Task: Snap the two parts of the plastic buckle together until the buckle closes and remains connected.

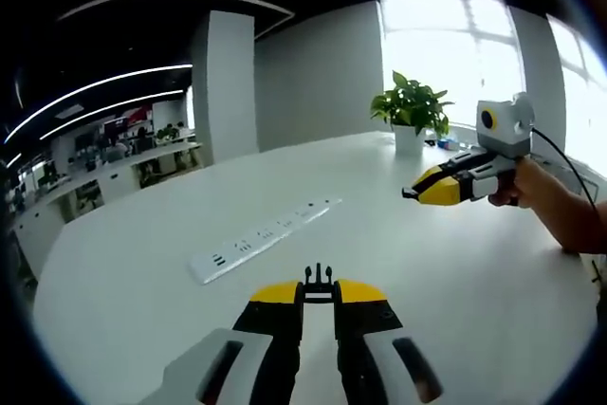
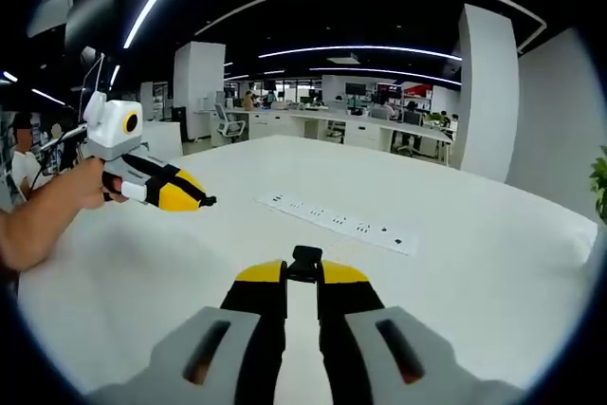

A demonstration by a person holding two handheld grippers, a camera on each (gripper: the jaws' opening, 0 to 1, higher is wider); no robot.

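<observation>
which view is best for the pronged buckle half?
Left gripper view. The pronged buckle half sits pinched at the left gripper tips, prongs outlined against the white table. In the right gripper view, the left gripper is off to the side and the part at its tip is too small to make out.

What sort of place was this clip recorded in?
Most likely an open-plan office: a large white table carrying a white power strip, rows of desks with people at them behind, and a potted plant by bright windows.

pronged black buckle half (image 1: 320, 283) and socket half (image 2: 305, 264) apart, each clamped above table
</observation>
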